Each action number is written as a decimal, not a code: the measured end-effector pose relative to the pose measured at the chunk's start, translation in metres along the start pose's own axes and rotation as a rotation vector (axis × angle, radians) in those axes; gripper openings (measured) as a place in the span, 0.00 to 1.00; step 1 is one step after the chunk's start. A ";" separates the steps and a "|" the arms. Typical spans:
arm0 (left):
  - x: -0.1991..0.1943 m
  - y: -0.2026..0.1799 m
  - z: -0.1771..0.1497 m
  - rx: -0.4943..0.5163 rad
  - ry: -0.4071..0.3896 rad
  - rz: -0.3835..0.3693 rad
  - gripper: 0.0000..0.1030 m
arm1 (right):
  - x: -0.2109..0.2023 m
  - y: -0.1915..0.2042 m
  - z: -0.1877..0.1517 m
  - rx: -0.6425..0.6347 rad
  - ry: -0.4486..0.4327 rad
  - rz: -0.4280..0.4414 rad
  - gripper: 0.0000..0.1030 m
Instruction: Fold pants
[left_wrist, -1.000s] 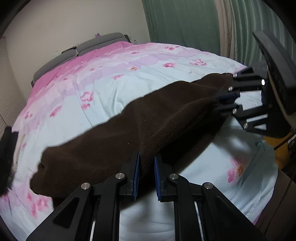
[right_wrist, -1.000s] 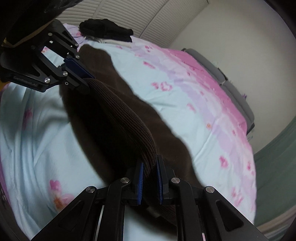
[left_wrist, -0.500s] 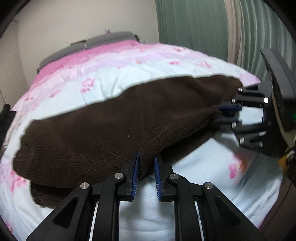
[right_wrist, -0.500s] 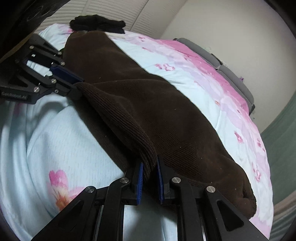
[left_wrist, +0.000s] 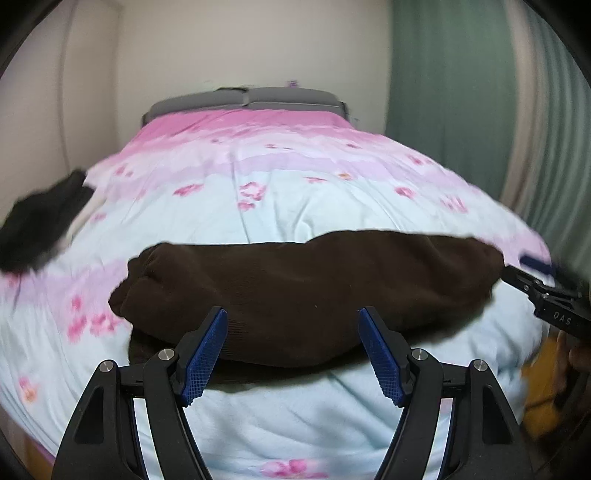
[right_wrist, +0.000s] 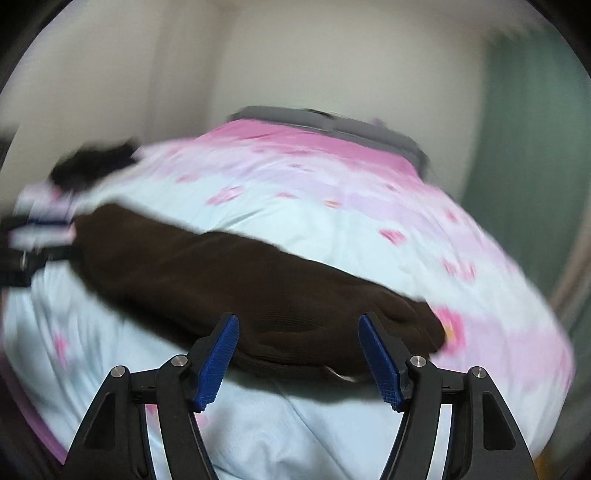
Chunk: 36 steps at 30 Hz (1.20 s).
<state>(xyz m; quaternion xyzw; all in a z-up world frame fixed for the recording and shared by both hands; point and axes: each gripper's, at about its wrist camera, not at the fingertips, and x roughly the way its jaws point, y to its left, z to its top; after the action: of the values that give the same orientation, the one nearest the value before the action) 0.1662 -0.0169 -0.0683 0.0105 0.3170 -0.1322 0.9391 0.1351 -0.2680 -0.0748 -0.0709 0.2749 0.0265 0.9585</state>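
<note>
The pants lie folded across the near end of the bed. A second garment lies at the bed's left edge, behind them.

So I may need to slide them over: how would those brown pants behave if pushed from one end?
The brown pants look like soft ribbed cloth lying in stacked layers, so they would probably bunch rather than slide whole. The quilt beneath is puffy, likely adding drag. The fold might well slip open.
</note>
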 end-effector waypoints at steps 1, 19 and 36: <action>0.004 -0.001 0.001 -0.017 0.004 -0.003 0.70 | 0.002 -0.014 0.000 0.084 0.012 -0.011 0.66; 0.025 -0.039 0.012 0.003 -0.002 -0.018 0.70 | 0.085 -0.144 -0.041 0.919 0.127 0.127 0.21; 0.022 -0.003 -0.003 -0.057 0.001 0.080 0.70 | 0.079 -0.138 -0.035 0.769 0.171 -0.010 0.54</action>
<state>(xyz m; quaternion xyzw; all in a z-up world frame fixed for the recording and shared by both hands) 0.1807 -0.0252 -0.0836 -0.0035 0.3206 -0.0854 0.9434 0.1959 -0.4085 -0.1288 0.2899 0.3432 -0.0892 0.8889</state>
